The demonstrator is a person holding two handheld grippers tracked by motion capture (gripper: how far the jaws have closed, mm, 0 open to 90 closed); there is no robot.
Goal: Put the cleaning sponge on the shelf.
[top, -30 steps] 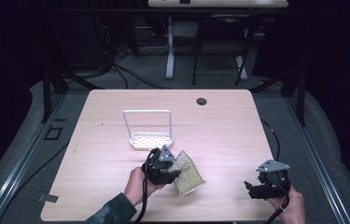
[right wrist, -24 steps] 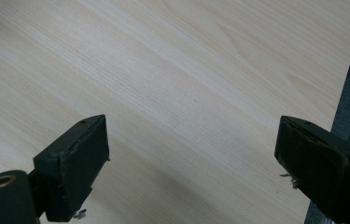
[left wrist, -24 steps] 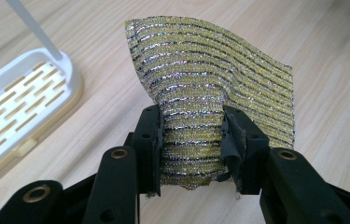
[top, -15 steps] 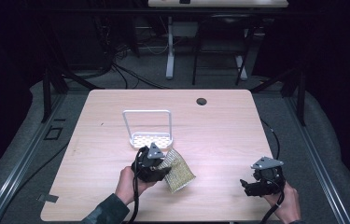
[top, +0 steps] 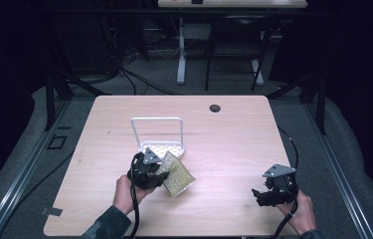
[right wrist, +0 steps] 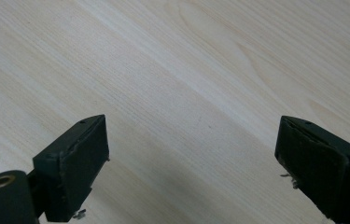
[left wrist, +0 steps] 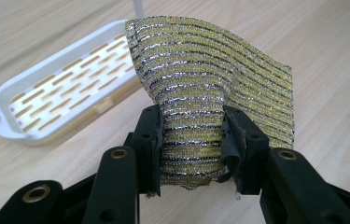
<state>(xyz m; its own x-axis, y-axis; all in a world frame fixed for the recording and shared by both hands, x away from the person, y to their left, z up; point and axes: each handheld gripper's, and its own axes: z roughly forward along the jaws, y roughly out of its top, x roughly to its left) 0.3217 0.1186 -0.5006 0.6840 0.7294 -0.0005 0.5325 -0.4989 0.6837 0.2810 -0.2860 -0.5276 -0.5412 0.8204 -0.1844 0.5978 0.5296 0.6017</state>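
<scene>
You find nothing to read here: no label, brand, number or sign stands on the glittery scouring cloth (left wrist: 210, 88), on the white slotted tray (left wrist: 46, 107) just beside it, or on the wooden table (top: 233, 144) (its far dark round spot carries no lettering either).

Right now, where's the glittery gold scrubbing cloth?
The glittery gold scrubbing cloth is clamped in the left hand-held gripper, just in front of the white slotted tray.
</scene>
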